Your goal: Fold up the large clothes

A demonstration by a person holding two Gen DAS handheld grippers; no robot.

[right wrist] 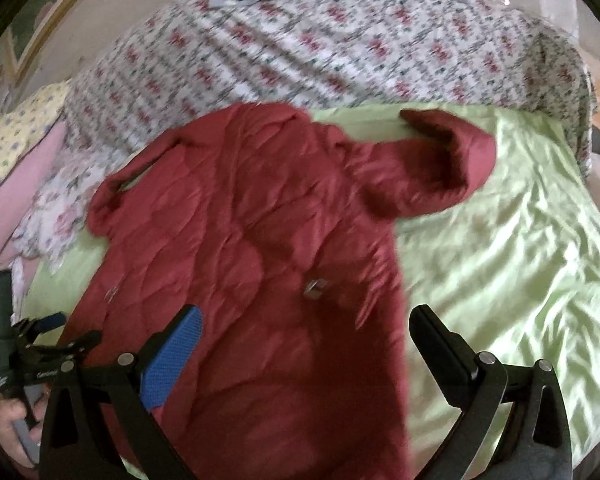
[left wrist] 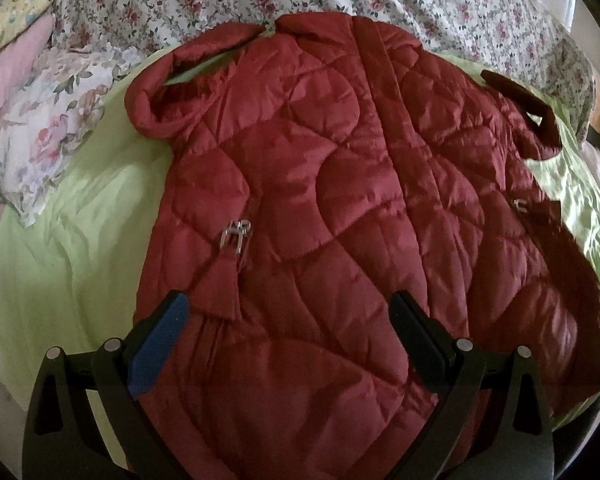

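1. Red quilted padded jacket (left wrist: 320,208) lies spread front-up on a pale green bed sheet (left wrist: 80,240), its hem towards the near side and its collar towards the far side.
2. Down the jacket's middle runs a straight closed front band; a silver metal zip pull (left wrist: 236,234) sits on the left pocket, and a second small silver pull (left wrist: 521,205) sits on the right part.
3. Its left sleeve (left wrist: 168,92) is bent in a loop beside the body, with green sheet showing through the gap.
4. In the right wrist view the right sleeve (right wrist: 448,160) curls out to the far right over the sheet, its cuff turned back towards the collar.
5. The left gripper (left wrist: 288,312) hovers over the near part of the jacket, its fingers (left wrist: 160,352) spread wide and gripping nothing; one carries a blue textured pad.
6. The right gripper (right wrist: 304,328) is over the jacket's near right edge, its fingers (right wrist: 172,360) also wide apart and empty, the right one above bare sheet.
7. A white bedcover with a red floral print (right wrist: 320,52) lies bunched across the far side of the bed.
8. Pillows sit at the far left: a flowered one (left wrist: 48,120), a pink one (left wrist: 16,68), and a yellow dotted one (right wrist: 12,136).
9. The right wrist view is motion-blurred.
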